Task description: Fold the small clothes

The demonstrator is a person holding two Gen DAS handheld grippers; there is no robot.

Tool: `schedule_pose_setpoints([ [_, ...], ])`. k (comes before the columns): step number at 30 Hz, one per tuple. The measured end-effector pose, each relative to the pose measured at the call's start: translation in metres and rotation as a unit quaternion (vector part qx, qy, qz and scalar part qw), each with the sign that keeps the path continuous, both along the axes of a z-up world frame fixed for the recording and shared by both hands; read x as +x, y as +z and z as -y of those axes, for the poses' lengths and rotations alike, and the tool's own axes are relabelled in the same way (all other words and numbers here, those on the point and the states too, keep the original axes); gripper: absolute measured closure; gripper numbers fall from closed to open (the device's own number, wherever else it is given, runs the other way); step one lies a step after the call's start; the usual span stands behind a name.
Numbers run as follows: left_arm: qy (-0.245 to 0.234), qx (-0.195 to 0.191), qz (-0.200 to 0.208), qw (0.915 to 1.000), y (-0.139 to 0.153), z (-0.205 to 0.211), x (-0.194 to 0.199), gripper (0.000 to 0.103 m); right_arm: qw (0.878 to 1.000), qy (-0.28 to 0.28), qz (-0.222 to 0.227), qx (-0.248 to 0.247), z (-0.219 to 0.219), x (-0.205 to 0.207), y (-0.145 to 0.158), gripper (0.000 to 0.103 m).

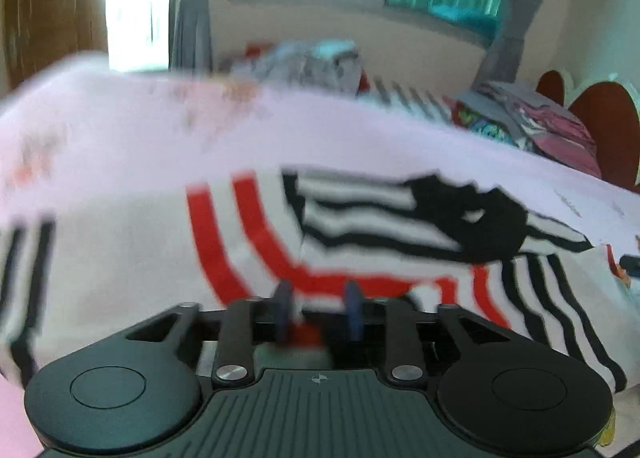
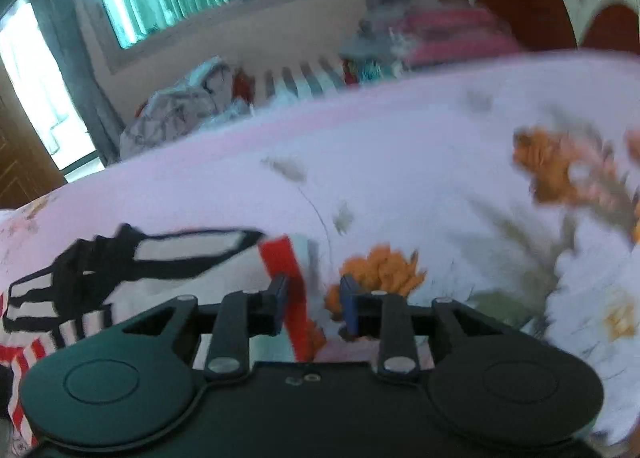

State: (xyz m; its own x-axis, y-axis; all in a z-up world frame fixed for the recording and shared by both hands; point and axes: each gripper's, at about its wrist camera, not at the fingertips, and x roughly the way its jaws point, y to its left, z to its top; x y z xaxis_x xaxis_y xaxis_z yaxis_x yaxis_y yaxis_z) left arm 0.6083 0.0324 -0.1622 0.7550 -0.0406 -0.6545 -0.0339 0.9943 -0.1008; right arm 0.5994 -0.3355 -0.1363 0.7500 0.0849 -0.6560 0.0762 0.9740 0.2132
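Garment: a small white garment point(image 1: 360, 225) printed with red arcs and black stripes lies spread on a pink floral bedsheet point(image 2: 400, 161); both views are blurred.
Left gripper: the left gripper point(image 1: 319, 312) hangs low over the red-and-black print with its fingers point(image 1: 283, 310) parted; no cloth is seen pinched between them, though red print shows in the gap.
Right gripper: the right gripper point(image 2: 316, 304) sits at the garment's edge, where a red band point(image 2: 294, 290) stands up between its spread fingers, against the left one; whether the pads press on it cannot be told.
Step in hand: apparently between grasps, with one edge laid and the next about to be taken.
Next move: likely closing on the red band, lifting it and carrying it across the print while the left gripper finds a matching edge.
Background: heaps of other clothes point(image 1: 312, 61) lie at the bed's far side.
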Motion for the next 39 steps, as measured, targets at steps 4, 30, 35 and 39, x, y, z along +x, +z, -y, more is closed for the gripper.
schedule_pose_setpoints([
  [4, -0.106, 0.014, 0.001, 0.9942, 0.009, 0.07, 0.016, 0.044, 0.99, 0.135, -0.007, -0.035, -0.062, -0.004, -0.002, 0.076],
  [30, -0.174, 0.066, -0.05, 0.9813, -0.019, 0.125, -0.002, 0.037, 0.986, 0.123, -0.069, -0.086, -0.096, -0.059, -0.009, 0.075],
  [35, -0.164, 0.064, -0.051, 0.983, -0.02, 0.11, -0.008, 0.037, 0.986, 0.106, -0.075, -0.103, -0.088, -0.073, -0.008, 0.076],
  [39, -0.133, 0.065, -0.057, 0.9873, -0.023, 0.074, -0.013, 0.037, 0.989, 0.07, -0.089, -0.098, -0.061, -0.085, -0.008, 0.077],
])
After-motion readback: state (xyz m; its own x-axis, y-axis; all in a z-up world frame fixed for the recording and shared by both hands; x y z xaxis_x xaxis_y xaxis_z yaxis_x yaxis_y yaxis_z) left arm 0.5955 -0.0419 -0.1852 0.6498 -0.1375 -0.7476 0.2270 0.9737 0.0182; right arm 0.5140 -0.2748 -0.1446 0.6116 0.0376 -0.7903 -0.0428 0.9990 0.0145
